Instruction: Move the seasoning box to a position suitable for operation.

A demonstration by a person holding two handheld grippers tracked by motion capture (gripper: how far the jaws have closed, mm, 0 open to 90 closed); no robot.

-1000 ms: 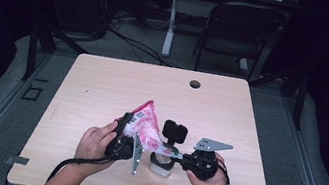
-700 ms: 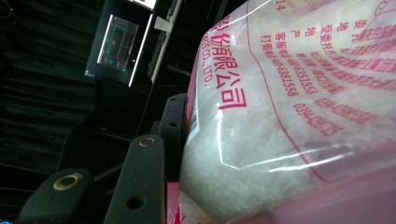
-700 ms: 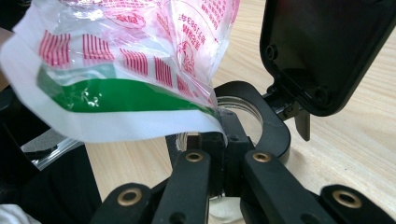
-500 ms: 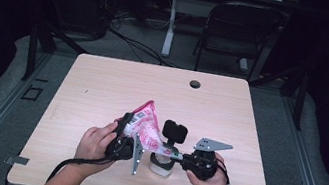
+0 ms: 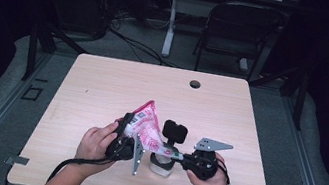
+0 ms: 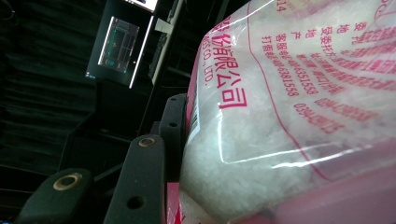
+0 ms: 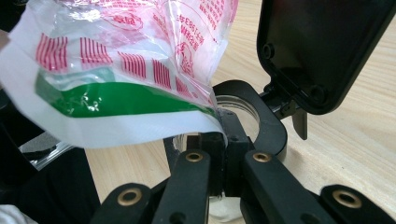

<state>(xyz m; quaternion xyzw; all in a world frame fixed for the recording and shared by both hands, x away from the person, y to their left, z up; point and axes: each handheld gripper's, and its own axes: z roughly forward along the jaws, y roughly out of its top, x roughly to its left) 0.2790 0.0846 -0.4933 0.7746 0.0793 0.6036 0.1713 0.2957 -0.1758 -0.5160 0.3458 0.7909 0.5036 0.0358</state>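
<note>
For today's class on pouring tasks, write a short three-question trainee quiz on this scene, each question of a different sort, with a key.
1. True or false: the bag lies flat on the table.
2. Which gripper holds the bag? A) left gripper B) right gripper C) neither
3. In a few words: what sits under the bag's lower end, and how is its lid?

Key
1. False: it is lifted and tilted, its lower end pointing down at the jar.
2. A: the left gripper view shows the bag, full of white grains, pressed against its jaw.
3. A small clear jar, its black hinged lid flipped open; the right gripper's jaws are closed on the jar's black collar.
</note>
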